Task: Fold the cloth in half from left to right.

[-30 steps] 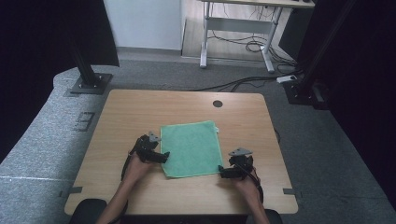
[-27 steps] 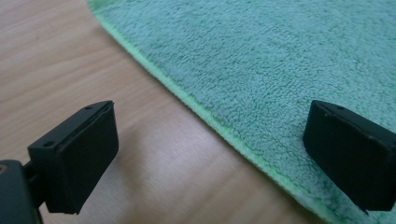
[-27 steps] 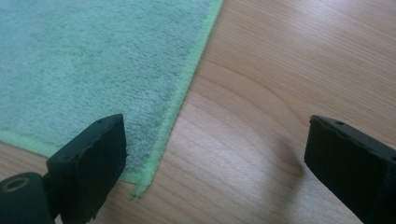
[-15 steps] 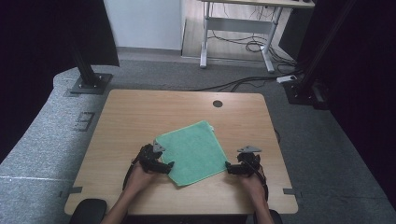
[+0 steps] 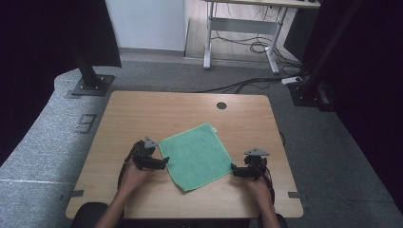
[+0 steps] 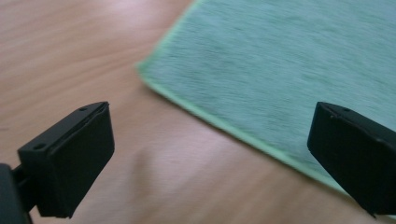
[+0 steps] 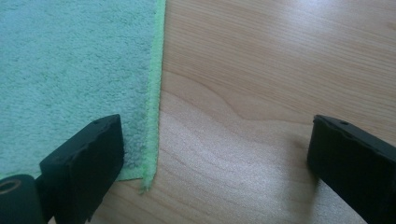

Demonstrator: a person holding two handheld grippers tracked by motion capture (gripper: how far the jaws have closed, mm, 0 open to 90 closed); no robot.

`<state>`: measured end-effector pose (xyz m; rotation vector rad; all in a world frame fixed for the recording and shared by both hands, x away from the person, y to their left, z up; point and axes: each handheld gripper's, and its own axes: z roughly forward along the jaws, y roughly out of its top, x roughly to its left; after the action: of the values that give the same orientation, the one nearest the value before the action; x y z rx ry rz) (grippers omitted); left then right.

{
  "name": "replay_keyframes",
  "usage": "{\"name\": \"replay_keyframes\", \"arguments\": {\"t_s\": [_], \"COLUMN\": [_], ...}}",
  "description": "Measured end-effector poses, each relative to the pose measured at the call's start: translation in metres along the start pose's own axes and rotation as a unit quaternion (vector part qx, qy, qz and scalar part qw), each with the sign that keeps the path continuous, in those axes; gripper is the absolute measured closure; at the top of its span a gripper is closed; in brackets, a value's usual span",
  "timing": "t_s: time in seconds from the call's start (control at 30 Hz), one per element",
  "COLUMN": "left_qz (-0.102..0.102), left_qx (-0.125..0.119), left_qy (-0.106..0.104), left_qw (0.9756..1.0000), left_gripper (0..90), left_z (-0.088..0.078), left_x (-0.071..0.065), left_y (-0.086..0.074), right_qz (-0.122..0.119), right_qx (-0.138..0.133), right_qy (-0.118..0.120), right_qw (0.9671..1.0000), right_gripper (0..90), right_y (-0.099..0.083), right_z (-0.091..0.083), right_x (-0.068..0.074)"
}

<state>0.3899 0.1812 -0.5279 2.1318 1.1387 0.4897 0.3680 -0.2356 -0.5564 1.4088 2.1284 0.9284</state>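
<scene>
A green cloth (image 5: 196, 154) lies flat on the wooden table (image 5: 142, 114), turned so its corners point outward. My left gripper (image 5: 164, 163) sits at the cloth's left corner, open; in the left gripper view that corner (image 6: 144, 70) lies between and ahead of the wide-apart jaws, with the cloth (image 6: 289, 70) stretching to the right. My right gripper (image 5: 233, 169) rests at the cloth's right corner, open. In the right gripper view the cloth (image 7: 74, 74) and its light green hem (image 7: 154, 107) run beside one finger (image 7: 88, 163), the other finger (image 7: 355, 163) over bare wood.
A round cable hole (image 5: 221, 105) sits near the table's far edge. Black stand bases (image 5: 90, 85) stand on the grey floor at the left, another (image 5: 309, 92) at the right. A white desk frame (image 5: 242, 28) and cables lie beyond.
The cloth has been turned from square-on to diagonal and slid slightly toward the near edge. Both grippers moved nearer the person, and the right one swung outward.
</scene>
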Motion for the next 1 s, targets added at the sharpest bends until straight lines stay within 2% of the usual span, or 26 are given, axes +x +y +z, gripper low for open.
{"name": "replay_keyframes", "arguments": {"t_s": [0.23, 0.37, 0.5, 0.63, 0.8, 0.87, 1.0], "left_qz": [-0.034, -0.039, -0.046, -0.053, -0.046, -0.059, -0.056], "left_qx": [-0.008, -0.007, 0.008, 0.019, 0.024, 0.029, 0.029], "left_qy": [0.013, 0.017, 0.031, 0.036, 0.044, 0.035, 0.032], "left_qw": [0.9993, 0.9991, 0.9984, 0.9978, 0.9977, 0.9972, 0.9975], "left_gripper": [0.0, 0.0, 0.0, 0.0, 0.0, 0.0, 0.0], "left_z": [0.011, 0.020, 0.035, 0.047, 0.048, 0.049, 0.049], "left_x": [0.032, 0.039, 0.048, 0.053, 0.050, 0.053, 0.054], "left_y": [0.016, 0.023, 0.023, 0.018, 0.019, 0.019, 0.019], "right_qz": [0.000, 0.000, 0.000, 0.000, 0.000, 0.000, 0.000], "right_qx": [0.000, 0.000, 0.000, 0.000, 0.001, 0.000, 0.000], "right_qy": [0.000, 0.000, 0.000, 0.000, 0.000, 0.000, 0.000], "right_qw": [1.0000, 1.0000, 1.0000, 1.0000, 1.0000, 1.0000, 1.0000], "right_gripper": [3.9, 3.9, 4.0, 4.0, 4.0, 4.1, 4.1], "right_y": [0.000, 0.000, 0.000, 0.000, 0.000, -0.001, -0.001], "right_z": [0.000, 0.000, 0.000, 0.000, 0.000, -0.001, -0.001], "right_x": [0.000, 0.000, 0.000, 0.000, 0.001, 0.001, 0.001]}}
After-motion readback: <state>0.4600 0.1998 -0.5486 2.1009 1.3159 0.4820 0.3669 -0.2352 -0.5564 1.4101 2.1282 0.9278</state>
